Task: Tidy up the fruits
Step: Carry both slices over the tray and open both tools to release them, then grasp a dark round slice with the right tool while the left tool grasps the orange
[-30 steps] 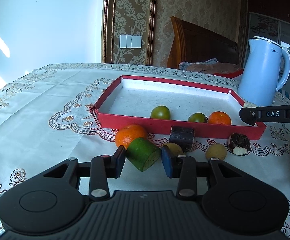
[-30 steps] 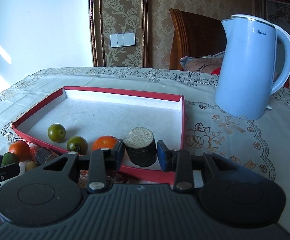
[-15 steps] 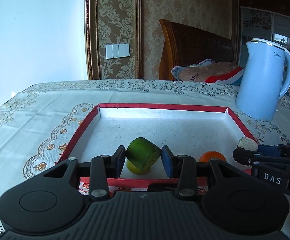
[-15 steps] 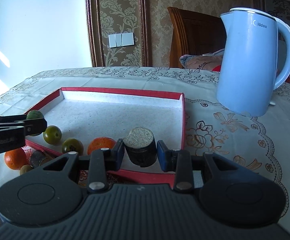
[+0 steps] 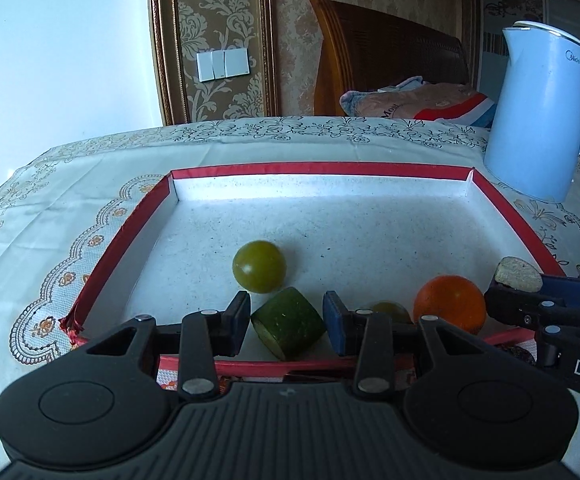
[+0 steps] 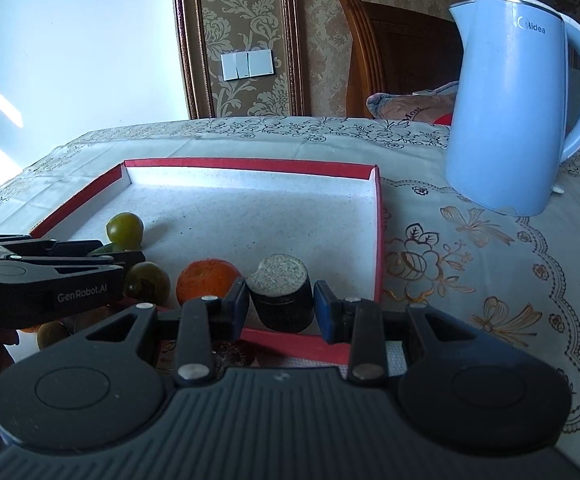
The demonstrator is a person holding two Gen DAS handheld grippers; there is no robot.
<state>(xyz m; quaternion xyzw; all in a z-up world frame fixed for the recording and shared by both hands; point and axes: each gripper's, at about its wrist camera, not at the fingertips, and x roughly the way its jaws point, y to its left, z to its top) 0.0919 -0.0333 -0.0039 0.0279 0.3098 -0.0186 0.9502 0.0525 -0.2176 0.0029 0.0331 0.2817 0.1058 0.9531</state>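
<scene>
My left gripper [image 5: 286, 320] is shut on a green cut chunk [image 5: 288, 330], tilted, just over the near edge of the red tray [image 5: 321, 168]. In the tray lie a round green fruit [image 5: 258, 266], an orange [image 5: 449, 306] and a second green fruit [image 5: 389, 309], half hidden behind my finger. My right gripper [image 6: 281, 306] is shut on a dark cylinder with a pale cut top [image 6: 282, 296], held over the tray's [image 6: 250, 165] near right corner beside the orange [image 6: 208, 280]. The left gripper [image 6: 126, 258] reaches in from the left in the right wrist view.
A light blue kettle [image 6: 517, 108] stands on the embroidered cloth right of the tray. A yellowish fruit [image 6: 52, 334] lies outside the tray at the near left. A wooden chair back [image 5: 389, 56] with a cushion is behind the table.
My left gripper has carried the green chunk from the cloth in front of the tray to over the tray's near edge. The right gripper has stayed put with the dark cylinder.
</scene>
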